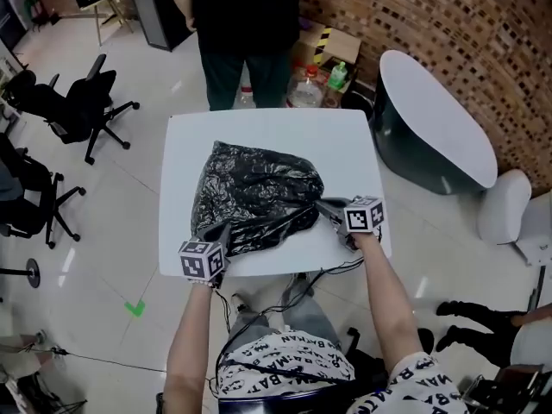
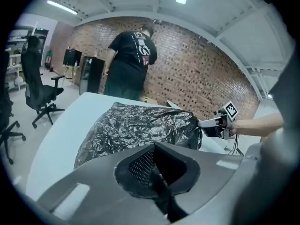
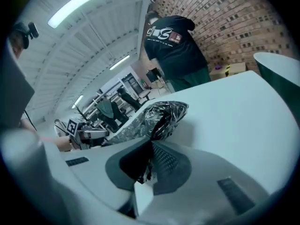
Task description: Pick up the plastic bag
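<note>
bag: crumpled black plastic bag (image 1: 254,192) lies mid white square tabletop (image 1: 345,141) | left tongs (image 1: 218,234): closed, pinching its near-left corner | right tongs (image 1: 328,206): closed, pinching its near-right tail | do: lift both ends together, slowly, level | room: near edge close, open above, person (image 1: 246,24) past far edge

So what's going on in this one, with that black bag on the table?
Someone holding a gripper in each hand is taking hold of a black plastic bag. The bag lies crumpled on the white table and is not yet lifted. The left gripper is closed on the bag's near left corner. The right gripper is closed on a pulled-out bit of film at its near right side. Another person stands just beyond the table's far edge.
</note>
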A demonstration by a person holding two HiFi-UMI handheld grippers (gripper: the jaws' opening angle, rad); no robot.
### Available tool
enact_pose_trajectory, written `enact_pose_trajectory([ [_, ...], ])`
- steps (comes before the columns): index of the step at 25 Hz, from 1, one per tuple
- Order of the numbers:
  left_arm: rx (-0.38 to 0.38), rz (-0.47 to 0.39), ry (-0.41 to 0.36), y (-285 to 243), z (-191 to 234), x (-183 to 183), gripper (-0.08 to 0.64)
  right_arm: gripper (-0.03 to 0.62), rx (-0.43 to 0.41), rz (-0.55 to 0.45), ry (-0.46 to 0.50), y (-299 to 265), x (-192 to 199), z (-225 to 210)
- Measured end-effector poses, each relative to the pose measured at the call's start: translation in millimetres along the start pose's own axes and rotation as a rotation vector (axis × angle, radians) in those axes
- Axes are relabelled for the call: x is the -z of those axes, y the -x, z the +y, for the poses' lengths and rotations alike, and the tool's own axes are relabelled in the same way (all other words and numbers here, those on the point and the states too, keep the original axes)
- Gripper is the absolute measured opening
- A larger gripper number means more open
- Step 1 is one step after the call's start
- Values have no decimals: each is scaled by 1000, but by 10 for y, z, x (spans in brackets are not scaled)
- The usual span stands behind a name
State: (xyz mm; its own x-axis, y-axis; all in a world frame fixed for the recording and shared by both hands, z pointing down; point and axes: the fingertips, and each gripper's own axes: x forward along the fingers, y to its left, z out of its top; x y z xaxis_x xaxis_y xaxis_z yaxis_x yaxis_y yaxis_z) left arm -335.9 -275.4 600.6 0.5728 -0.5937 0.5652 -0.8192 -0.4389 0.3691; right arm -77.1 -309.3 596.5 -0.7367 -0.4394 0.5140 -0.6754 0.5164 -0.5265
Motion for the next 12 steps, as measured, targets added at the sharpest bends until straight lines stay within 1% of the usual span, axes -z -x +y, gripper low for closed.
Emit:
enact_pose_trajectory([
  [2, -9, 45, -2, -154, 36, 170, 0, 18, 73, 41, 22, 1, 145, -259],
  [4, -14, 66, 7, -267, 60, 341, 0, 25, 153, 80, 39, 9, 279, -484],
  [5, -15, 62, 18, -304, 70, 395, 0, 82, 193, 95, 35, 20, 334, -579],
  [6, -16, 51, 31, -325, 80, 421, 0, 249, 239, 96, 30, 55, 355, -657],
  [7, -20, 36, 40, -327, 88, 418, 0, 308, 296, 72, 36, 132, 321, -712],
  [9, -25, -9, 52, -263, 66, 333, 1, 308, 422, -42, 95, 402, 115, -684],
  [10, -18, -42, 57, -205, 28, 258, 1, 307, 452, -108, 130, 527, 3, -564],
  [11, -5, -77, 61, -145, -19, 176, 0, 280, 437, -163, 158, 579, -81, -363],
  [12, 14, -104, 61, -104, -70, 105, 0, 139, 380, -194, 184, 530, -114, -106],
])
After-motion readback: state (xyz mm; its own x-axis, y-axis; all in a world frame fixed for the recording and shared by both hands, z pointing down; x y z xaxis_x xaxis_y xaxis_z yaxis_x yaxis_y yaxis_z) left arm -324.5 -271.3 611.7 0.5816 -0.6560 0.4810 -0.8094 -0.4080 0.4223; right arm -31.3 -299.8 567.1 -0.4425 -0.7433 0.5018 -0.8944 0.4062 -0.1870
